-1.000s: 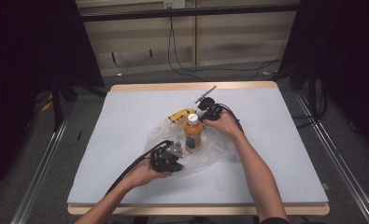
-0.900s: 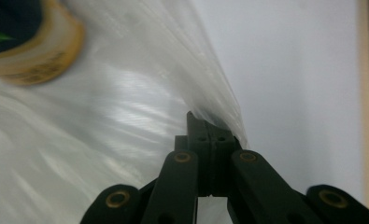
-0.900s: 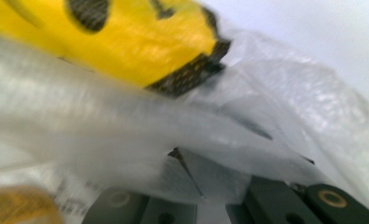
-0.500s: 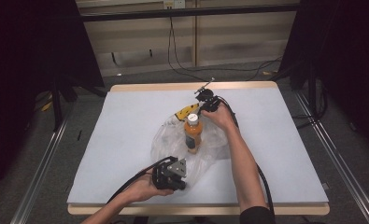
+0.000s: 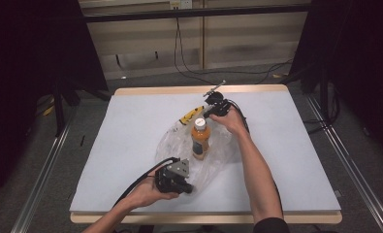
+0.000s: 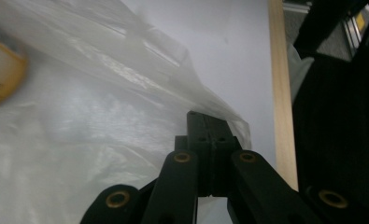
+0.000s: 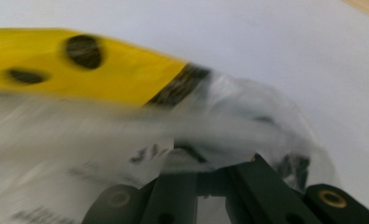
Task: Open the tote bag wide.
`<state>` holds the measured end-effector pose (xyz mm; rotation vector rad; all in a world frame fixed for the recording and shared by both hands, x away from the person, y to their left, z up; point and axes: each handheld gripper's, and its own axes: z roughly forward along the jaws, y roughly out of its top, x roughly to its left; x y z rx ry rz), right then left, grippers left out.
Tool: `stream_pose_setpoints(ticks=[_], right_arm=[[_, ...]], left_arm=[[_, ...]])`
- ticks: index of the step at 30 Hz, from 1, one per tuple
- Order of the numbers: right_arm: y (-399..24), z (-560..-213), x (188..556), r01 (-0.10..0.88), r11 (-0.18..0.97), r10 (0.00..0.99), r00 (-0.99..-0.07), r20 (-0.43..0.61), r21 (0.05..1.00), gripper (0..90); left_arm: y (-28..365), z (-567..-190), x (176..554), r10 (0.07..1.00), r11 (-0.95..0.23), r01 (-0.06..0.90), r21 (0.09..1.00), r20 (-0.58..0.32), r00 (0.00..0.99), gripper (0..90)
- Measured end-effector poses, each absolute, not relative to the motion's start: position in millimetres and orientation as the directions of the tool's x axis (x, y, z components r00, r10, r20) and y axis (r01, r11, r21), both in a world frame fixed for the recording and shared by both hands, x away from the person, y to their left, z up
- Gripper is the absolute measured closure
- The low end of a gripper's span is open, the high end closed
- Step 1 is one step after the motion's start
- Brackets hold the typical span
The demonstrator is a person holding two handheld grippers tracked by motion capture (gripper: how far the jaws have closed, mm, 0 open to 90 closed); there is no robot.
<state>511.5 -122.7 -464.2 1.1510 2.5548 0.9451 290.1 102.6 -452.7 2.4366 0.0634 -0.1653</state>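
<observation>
A clear plastic bag point(image 5: 179, 145) lies crumpled mid-table, and an orange-drink bottle point(image 5: 200, 140) with a white cap stands upright in its folds. A yellow banana point(image 5: 191, 115) with dark spots lies at the bag's far edge. My left gripper point(image 5: 189, 187) is at the bag's near end, its jaws pressed together on the bag's edge point(image 6: 219, 116). My right gripper point(image 5: 207, 113) is at the far end beside the banana point(image 7: 79, 65), shut on a fold of the plastic bag point(image 7: 229, 121). The bottle point(image 6: 0, 70) appears blurred at the left of the left gripper view.
The white table top point(image 5: 131, 121) has a wooden edge point(image 5: 203, 217) along its front. Cables run from both grippers along the forearms. Black curtains and metal rails point(image 5: 39, 179) flank the table.
The left gripper has pulled back toward the front edge with the bag's near end. The right gripper has moved away to the far side, so the bag is stretched longer around the bottle.
</observation>
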Motion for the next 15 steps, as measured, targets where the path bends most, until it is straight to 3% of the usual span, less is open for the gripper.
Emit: stream_pose_setpoints(ticks=[7,15], right_arm=[[-133.7,-426.4,488.2,0.521,0.464,0.644,-0.754,0.131,0.716,90.0],[-155.3,-391.5,454.8,0.456,0.435,0.622,-0.775,0.107,0.776,90.0]], left_arm=[[116.1,-428.5,308.2,0.076,-0.694,0.131,0.708,-0.109,0.991,90.0],[125.8,-417.9,333.7,0.160,-0.648,0.176,0.741,-0.093,0.983,90.0]])
